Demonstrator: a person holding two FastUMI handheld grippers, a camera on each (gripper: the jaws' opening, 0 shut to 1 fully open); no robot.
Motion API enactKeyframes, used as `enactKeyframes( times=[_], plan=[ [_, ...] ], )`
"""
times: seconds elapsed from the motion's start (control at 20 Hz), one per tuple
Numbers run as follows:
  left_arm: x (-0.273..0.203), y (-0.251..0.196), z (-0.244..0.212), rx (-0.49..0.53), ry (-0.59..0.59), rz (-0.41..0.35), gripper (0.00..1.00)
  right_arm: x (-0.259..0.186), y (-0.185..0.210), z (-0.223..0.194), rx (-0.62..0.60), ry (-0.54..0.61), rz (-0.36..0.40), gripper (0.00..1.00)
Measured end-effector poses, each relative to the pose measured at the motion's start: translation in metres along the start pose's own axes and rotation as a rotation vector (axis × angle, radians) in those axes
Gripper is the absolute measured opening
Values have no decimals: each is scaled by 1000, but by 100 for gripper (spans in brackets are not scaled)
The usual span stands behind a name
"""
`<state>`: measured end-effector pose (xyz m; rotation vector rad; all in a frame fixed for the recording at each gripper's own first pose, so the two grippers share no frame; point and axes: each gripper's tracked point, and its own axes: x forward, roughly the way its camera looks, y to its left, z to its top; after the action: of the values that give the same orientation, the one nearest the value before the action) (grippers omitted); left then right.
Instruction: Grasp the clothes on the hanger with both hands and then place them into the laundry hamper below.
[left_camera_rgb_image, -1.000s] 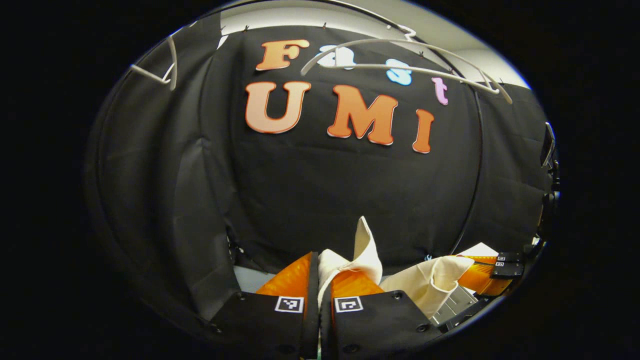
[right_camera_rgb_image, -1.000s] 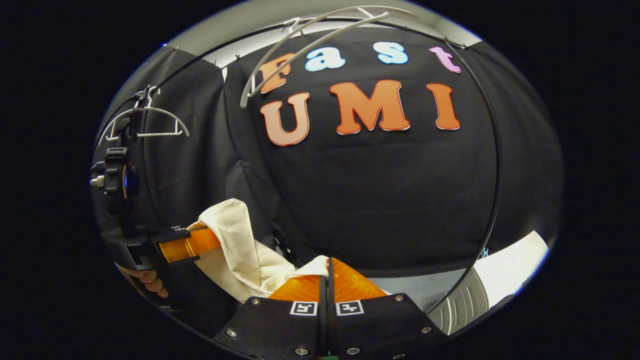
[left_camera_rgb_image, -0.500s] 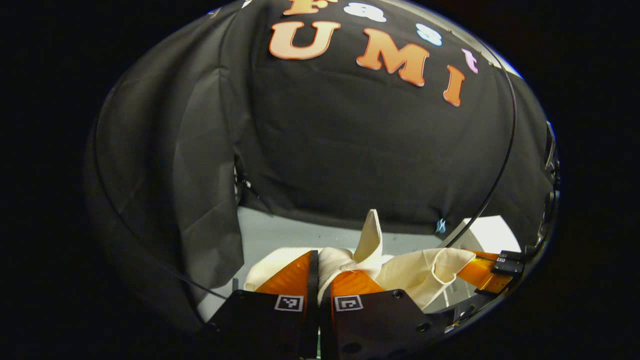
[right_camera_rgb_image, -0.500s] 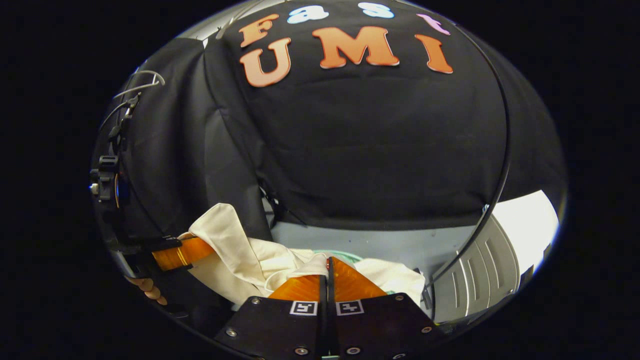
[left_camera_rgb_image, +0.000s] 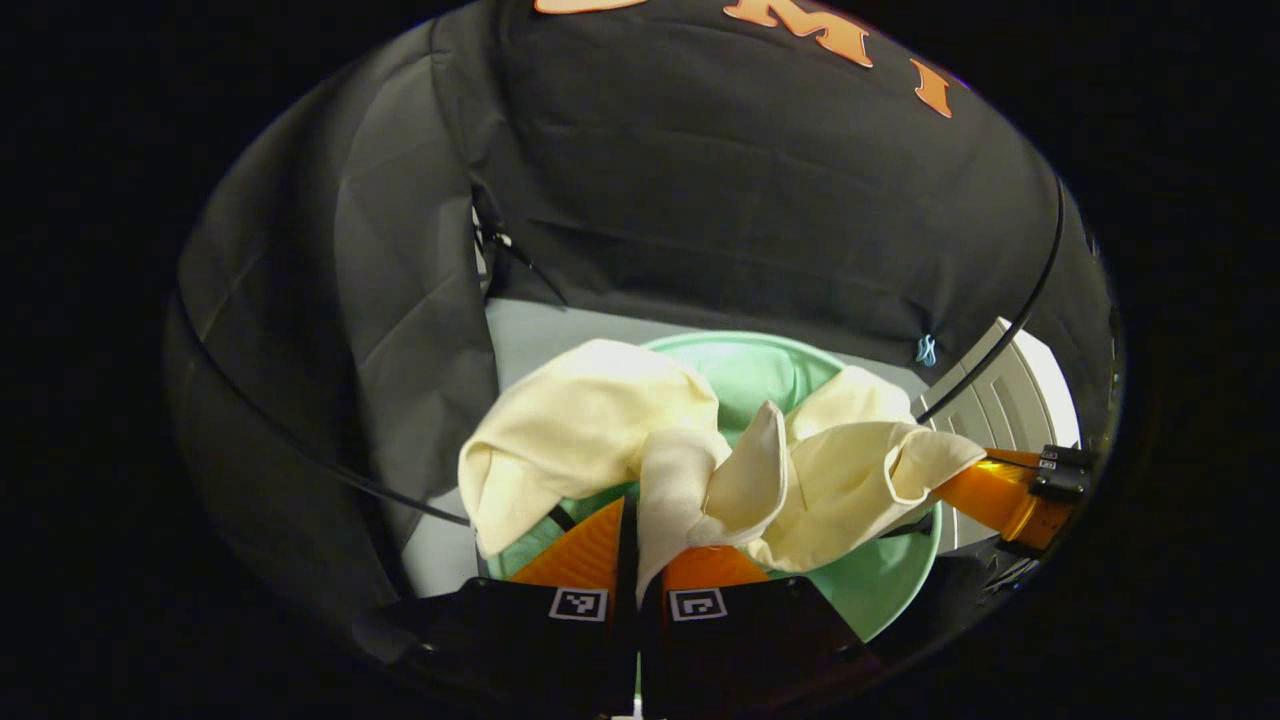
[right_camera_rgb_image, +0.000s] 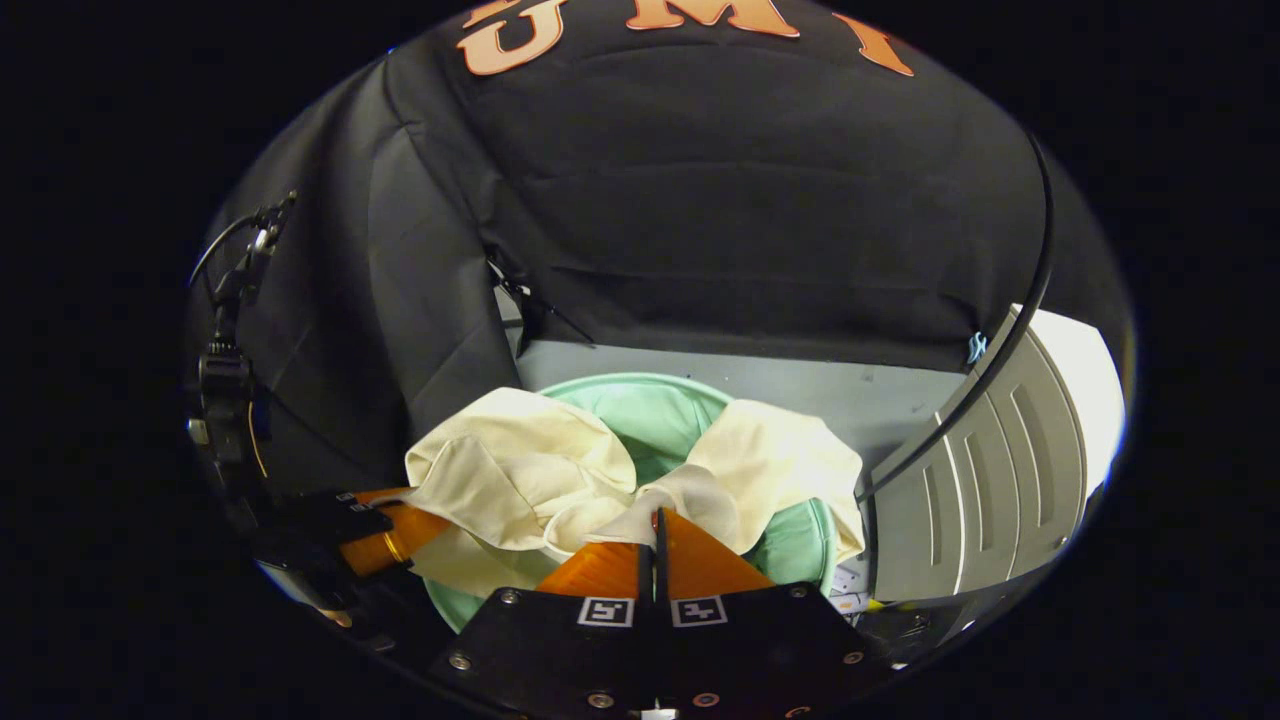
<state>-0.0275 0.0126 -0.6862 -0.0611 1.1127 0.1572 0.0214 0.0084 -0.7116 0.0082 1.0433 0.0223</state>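
Hanging bunched between the two tools, the cream-coloured cloth garment (left_camera_rgb_image: 600, 420) sits directly over the round mint-green plastic laundry hamper (left_camera_rgb_image: 880, 585), its loose folds draping across the rim and dipping into the bowl. The left tool (left_camera_rgb_image: 632, 530) has its orange fingers closed on a twisted fold of the cloth, and in the left gripper view the right tool's orange fingers (left_camera_rgb_image: 985, 490) show at the far side, buried in another bunch of the same garment. From the right gripper view, the right tool (right_camera_rgb_image: 657, 545) is likewise clamped on a pinch of fabric at its fingertips, with the garment (right_camera_rgb_image: 520, 465) spreading to both sides above the hamper (right_camera_rgb_image: 650, 410); the left tool (right_camera_rgb_image: 385, 530) shows at the lower left, cloth wrapped over its tips. The hamper stands on a pale grey floor (right_camera_rgb_image: 860, 395) at the foot of the black cloth wall, beside a white ribbed panel (right_camera_rgb_image: 980, 480). By my judgement, the grasp and the removal from the hanger are done and the carry down is nearly finished; what is left is lowering a little more, letting go with both tools, and checking that no fold hangs outside the rim.
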Motion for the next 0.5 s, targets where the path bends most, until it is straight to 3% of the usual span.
enactKeyframes(
  times=[0.5],
  plan=[
    [35, 13, -85, 30, 265, 55, 10, 40, -3, -72, 29, 195, -12, 1]
  ],
)
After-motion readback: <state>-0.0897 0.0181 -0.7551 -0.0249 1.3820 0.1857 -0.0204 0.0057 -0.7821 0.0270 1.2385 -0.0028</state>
